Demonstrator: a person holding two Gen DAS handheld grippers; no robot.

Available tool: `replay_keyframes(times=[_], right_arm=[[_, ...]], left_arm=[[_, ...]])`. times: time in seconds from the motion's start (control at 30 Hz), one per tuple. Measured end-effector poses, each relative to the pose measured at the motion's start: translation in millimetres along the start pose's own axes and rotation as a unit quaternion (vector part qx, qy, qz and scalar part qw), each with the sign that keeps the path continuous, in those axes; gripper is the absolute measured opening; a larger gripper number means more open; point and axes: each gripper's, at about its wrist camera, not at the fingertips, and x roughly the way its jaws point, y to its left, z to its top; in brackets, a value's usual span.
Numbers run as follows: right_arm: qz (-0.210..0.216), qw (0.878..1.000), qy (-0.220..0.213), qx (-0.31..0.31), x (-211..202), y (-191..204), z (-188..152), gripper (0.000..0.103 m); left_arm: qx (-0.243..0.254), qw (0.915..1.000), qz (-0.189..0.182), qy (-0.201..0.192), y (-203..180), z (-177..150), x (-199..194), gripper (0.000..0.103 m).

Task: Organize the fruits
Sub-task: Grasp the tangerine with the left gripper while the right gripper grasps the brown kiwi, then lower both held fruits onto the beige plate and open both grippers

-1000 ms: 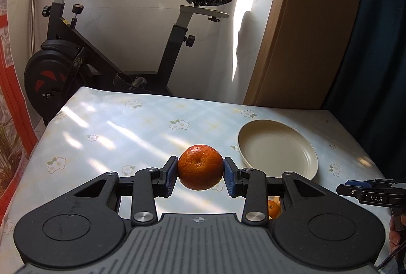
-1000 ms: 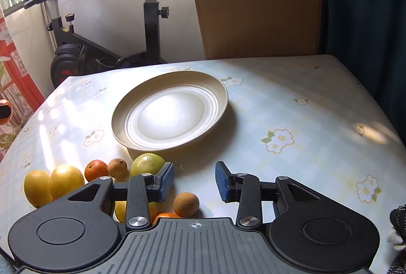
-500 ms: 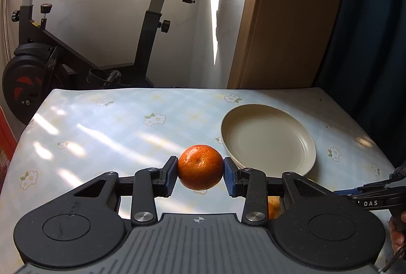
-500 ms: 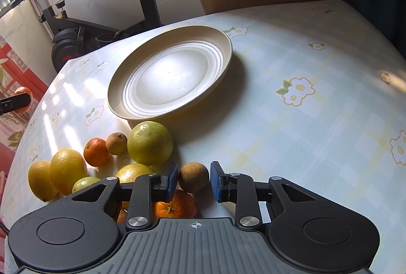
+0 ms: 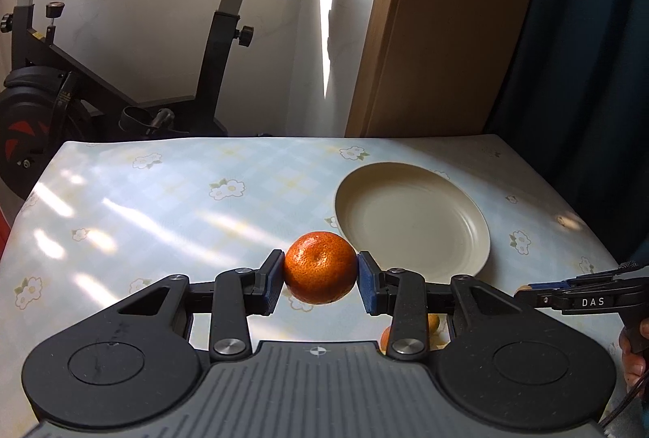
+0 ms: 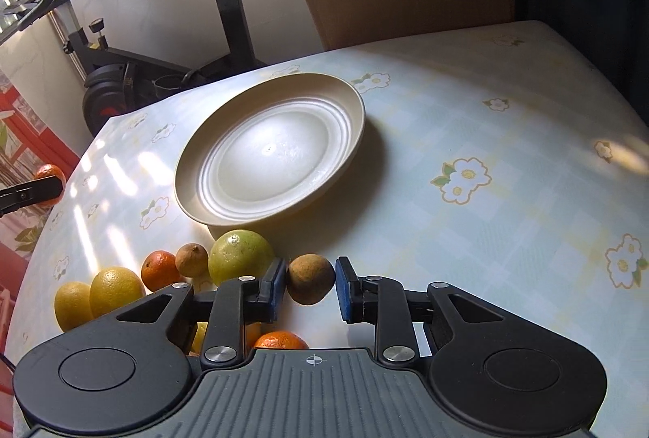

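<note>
My left gripper point(image 5: 320, 278) is shut on an orange tangerine point(image 5: 320, 267) and holds it above the table, left of the empty cream plate point(image 5: 409, 219). In the right wrist view the plate point(image 6: 269, 148) lies in the middle. My right gripper point(image 6: 310, 286) is open around a small brown fruit point(image 6: 310, 279) on the table; the left pad is near it, the right pad stands a little apart. A heap of fruit lies to its left: a green citrus point(image 6: 239, 255), a tangerine point(image 6: 159, 267), a small brown fruit point(image 6: 191, 258), yellow lemons point(image 6: 115, 290).
The table point(image 6: 507, 162) has a pale floral cloth. An exercise bike point(image 5: 48, 81) stands behind the far edge, next to a wooden panel point(image 5: 446, 24) and a dark curtain. Another tangerine point(image 6: 280, 340) lies under my right gripper.
My left gripper has carried the tangerine to the right, nearer the plate. My right gripper has dropped and moved forward, so the brown fruit now sits between its fingers.
</note>
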Motion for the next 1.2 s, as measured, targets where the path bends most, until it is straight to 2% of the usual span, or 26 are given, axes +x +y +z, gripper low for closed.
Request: replay_keyframes(times=[0.23, 0.5, 0.8, 1.2], right_arm=[[-0.02, 0.995, -0.04, -0.085, 1.6, 11.2, 40.0, 0.024], [-0.023, 0.987, -0.053, -0.149, 43.0, 20.5, 78.3, 0.024], [-0.042, 0.985, -0.041, -0.163, 88.5, 21.1, 94.7, 0.024], [-0.052, 0.986, -0.03, -0.157, 110.2, 19.1, 99.0, 0.024]], left_arm=[[0.04, 0.9989, -0.016, -0.016, -18.1, 17.5, 15.5, 0.04], [0.044, 0.9983, -0.036, 0.012, -37.5, 38.4, 77.5, 0.04], [0.023, 0.9978, -0.031, 0.055, -31.7, 47.5, 135.8, 0.04], [0.056, 0.9949, -0.017, 0.082, -43.5, 41.7, 162.1, 0.04]])
